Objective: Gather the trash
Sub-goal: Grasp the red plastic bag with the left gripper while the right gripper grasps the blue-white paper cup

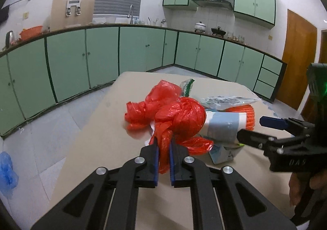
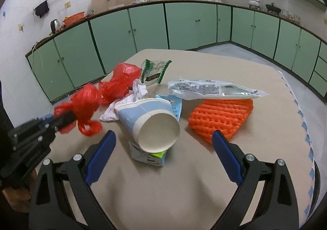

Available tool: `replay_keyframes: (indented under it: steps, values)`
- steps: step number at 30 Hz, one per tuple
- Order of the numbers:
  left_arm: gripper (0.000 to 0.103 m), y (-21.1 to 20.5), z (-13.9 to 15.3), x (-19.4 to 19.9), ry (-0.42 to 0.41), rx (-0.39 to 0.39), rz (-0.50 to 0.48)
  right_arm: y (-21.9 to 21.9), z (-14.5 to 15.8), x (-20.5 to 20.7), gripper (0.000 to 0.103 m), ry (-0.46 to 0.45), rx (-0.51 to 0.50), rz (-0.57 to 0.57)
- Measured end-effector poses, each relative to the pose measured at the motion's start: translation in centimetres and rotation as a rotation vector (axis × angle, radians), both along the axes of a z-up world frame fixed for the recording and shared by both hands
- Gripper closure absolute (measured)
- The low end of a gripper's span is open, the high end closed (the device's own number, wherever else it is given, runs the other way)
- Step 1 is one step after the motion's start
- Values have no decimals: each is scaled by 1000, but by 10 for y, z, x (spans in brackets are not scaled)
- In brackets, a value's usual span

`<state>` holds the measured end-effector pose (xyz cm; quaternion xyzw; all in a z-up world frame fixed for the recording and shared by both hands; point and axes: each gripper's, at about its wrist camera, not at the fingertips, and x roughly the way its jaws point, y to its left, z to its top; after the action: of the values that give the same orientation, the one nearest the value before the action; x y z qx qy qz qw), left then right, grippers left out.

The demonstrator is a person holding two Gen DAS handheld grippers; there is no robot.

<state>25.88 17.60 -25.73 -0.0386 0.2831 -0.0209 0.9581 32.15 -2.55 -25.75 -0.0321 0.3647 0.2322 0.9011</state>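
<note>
**Left gripper pinches a red bag; right gripper waits wide open over a paper cup**

Left wrist view: the left gripper (image 1: 163, 148), black with blue pads, has its jaws closed on a strand of the crumpled red plastic bag (image 1: 175, 115). The bag lies on the beige tabletop (image 1: 92, 144), touching the closed end of the tipped white-and-blue paper cup (image 1: 222, 125) on its right. Behind the cup lie an orange foam net sleeve (image 1: 248, 115) and a clear printed plastic wrapper (image 1: 224, 101). A green-edged clear packet (image 1: 187, 85) sits behind the bag. The right gripper (image 1: 250, 128) enters from the right, near the cup, its fingers apart.

Right wrist view: the right gripper (image 2: 163, 138) holds its jaws wide open, touching nothing, with the cup (image 2: 151, 121) lying between and just beyond its fingertips, mouth toward the camera. The cup rests on a small flattened carton (image 2: 149, 157). Left of the cup are crumpled white paper (image 2: 126, 103) and the red bag (image 2: 96, 99), gripped by the left gripper (image 2: 67, 117). Right of the cup lies the foam sleeve (image 2: 220, 117), with the wrapper (image 2: 212, 88) behind it.
</note>
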Motion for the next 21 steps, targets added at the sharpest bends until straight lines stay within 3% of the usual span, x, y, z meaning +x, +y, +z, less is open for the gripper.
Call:
replay_keyframes:
  steps: [8, 9, 10, 11, 21]
  values:
    - [95, 4, -3, 4, 3, -10, 4, 12, -8, 14, 11, 18, -10, 26]
    - [95, 6, -3, 4, 3, -14, 7, 13, -9, 15, 14, 20, -10, 32]
    - [95, 6, -3, 4, 5, -17, 7, 15, -10, 17, 36, 32, -12, 45]
    - [95, 7, -4, 4, 10, -18, 8, 16, -11, 18, 45, 55, -15, 59]
    - [95, 1, 0, 0, 13, -19, 7, -6, 5, -3, 50, 8, 30, 70]
